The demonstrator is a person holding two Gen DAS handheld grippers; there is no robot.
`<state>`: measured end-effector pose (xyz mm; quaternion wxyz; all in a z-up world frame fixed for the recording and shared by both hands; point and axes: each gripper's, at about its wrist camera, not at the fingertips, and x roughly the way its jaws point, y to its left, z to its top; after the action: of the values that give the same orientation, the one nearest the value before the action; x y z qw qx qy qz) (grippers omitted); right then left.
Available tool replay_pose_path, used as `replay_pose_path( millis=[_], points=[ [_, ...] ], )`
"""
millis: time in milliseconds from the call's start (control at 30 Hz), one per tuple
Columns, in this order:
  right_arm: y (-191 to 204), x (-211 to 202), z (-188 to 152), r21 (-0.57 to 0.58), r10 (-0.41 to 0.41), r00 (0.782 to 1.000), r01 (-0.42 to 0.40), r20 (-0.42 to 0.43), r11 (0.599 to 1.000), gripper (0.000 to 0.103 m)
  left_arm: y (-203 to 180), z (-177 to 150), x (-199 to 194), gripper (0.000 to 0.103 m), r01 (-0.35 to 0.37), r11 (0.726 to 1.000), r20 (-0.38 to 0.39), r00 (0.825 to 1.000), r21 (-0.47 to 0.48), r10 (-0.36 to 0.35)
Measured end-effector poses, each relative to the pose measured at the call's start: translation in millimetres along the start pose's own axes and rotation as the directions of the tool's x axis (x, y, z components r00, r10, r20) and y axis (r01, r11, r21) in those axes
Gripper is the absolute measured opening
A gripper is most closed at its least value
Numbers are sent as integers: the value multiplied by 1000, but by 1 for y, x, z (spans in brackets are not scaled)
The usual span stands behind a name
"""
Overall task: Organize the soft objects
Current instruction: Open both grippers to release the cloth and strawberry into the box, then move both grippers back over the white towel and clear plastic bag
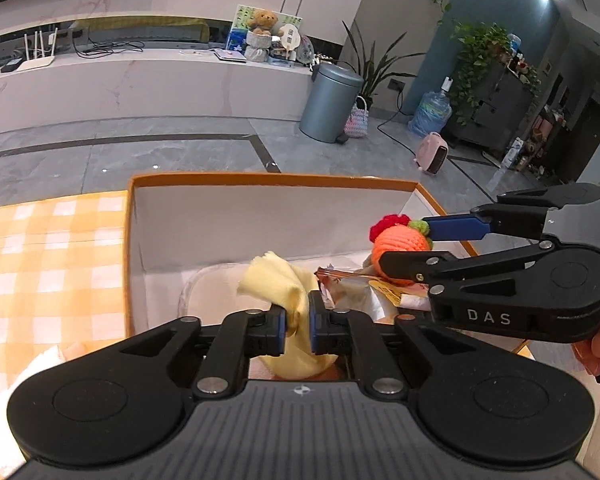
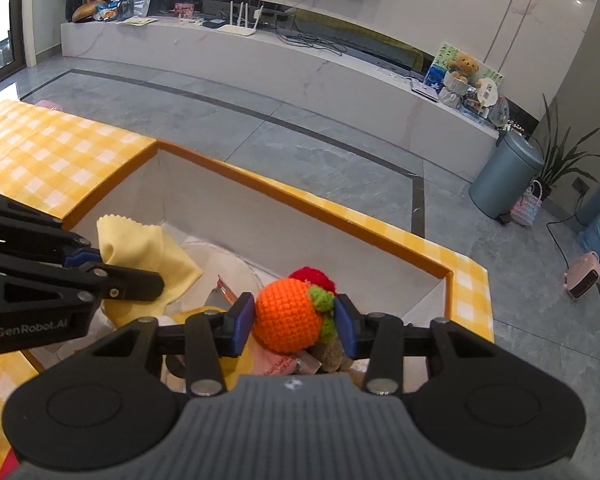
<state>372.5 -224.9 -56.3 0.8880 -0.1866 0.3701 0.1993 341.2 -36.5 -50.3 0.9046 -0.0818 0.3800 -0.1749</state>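
Observation:
My left gripper (image 1: 298, 322) is shut on a pale yellow cloth (image 1: 278, 284) and holds it over the open orange-rimmed box (image 1: 268, 178). The cloth also shows in the right wrist view (image 2: 148, 252), pinched by the left gripper (image 2: 100, 262). My right gripper (image 2: 294, 320) is shut on an orange crocheted ball (image 2: 288, 316) with green and red knitted parts, above the box (image 2: 300, 204). In the left wrist view the ball (image 1: 396, 246) sits between the right gripper's fingers (image 1: 456, 228). Inside the box lie a clear dish (image 1: 212, 284) and snack packets (image 1: 352, 284).
The box stands on a yellow checked tablecloth (image 1: 52, 264). A white soft item (image 1: 4, 420) lies at the table's near left. Beyond the table are grey floor, a grey bin (image 1: 330, 104), a pink heater (image 1: 432, 156) and a long white counter (image 1: 140, 80).

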Motion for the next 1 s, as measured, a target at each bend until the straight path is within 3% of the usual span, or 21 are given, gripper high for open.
replay_pose_path(
  millis=[67,200,267,333,400,633,800,1000],
  points=[
    [1,-4,1,4,-5,1000,5,5,1000,44,3,2,-5,44,-4,1000,14,1000,-27,4],
    [1,-18,2,16,-25,999,25,28,1000,59,5,2,-21,56,-6,998,44,999,-67,9],
    [2,-26,3,23,-26,999,25,39,999,62,4,0,-30,68,-3,997,61,998,-71,8],
    [4,-35,3,20,-28,999,28,44,999,64,4,-1,-39,73,1,998,71,997,-66,4],
    [10,-43,2,12,-44,998,43,55,999,69,2,-3,-48,75,0,998,77,997,-58,5],
    [31,-78,-11,18,-44,997,42,65,999,71,-14,-13,-83,80,8,1000,116,993,17,-9],
    [55,-105,-35,38,-39,998,37,51,999,71,-27,-27,-112,80,-7,996,138,990,84,-5],
    [88,-145,-73,96,-2,995,-8,104,995,76,-29,-58,-144,81,-11,995,160,987,96,-4]
  ],
)
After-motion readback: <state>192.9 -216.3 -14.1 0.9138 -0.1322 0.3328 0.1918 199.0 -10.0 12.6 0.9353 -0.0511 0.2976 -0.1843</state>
